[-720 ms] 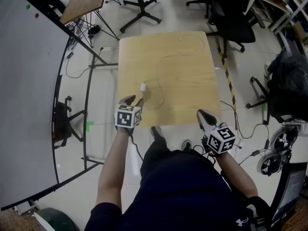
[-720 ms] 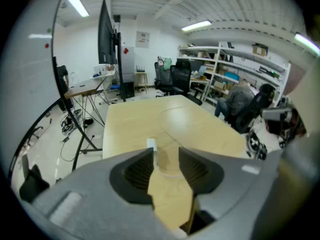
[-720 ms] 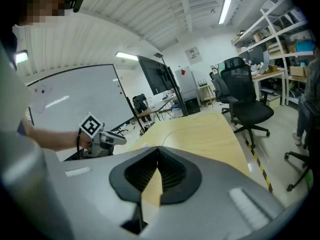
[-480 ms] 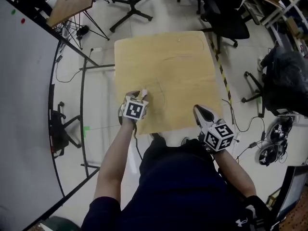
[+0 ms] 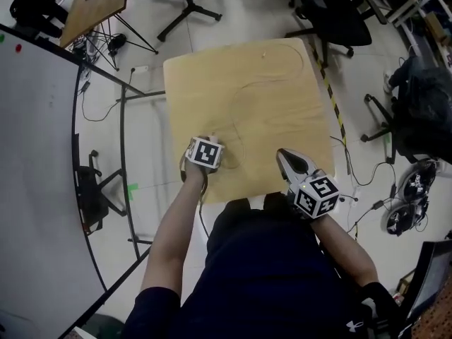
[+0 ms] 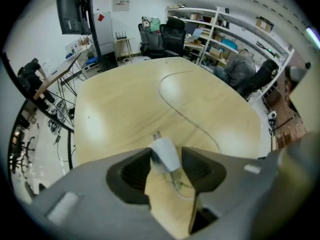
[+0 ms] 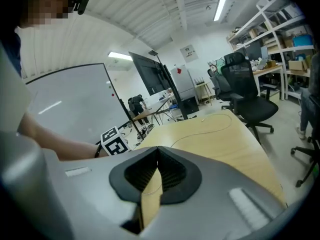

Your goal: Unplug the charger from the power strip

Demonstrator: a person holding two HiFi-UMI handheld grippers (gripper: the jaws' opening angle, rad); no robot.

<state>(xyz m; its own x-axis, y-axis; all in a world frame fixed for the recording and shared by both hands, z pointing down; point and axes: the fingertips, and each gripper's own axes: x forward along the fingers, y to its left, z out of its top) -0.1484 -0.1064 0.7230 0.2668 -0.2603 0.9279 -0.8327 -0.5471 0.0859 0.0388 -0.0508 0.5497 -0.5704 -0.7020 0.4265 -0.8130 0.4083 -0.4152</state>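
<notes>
A workshop room with rolling office chairs, shelving and a large whiteboard surrounds a pale wooden surface (image 5: 272, 69), bare except for a thin cable (image 6: 186, 114) looping across it. The cable ends in a small white charger (image 6: 164, 155) lying near the surface's close edge, its two metal prongs bare and pointing away from me. No power strip shows in any view, so the charger looks already free of it.

My left claw (image 6: 166, 160) points steeply down over the charger with its jaws wide apart, the white body between them and closer to the left-hand jaw. I cannot tell whether it touches that jaw. My right claw (image 5: 284, 158) hovers at the near right edge of the surface, well apart from the charger, jaws pressed together on nothing.

The step in hand looks like gripping the charger. To do it well, I should centre the body between the pads and close on its flat sides. Closing on the prongs or the cable risks it slipping or twisting.
</notes>
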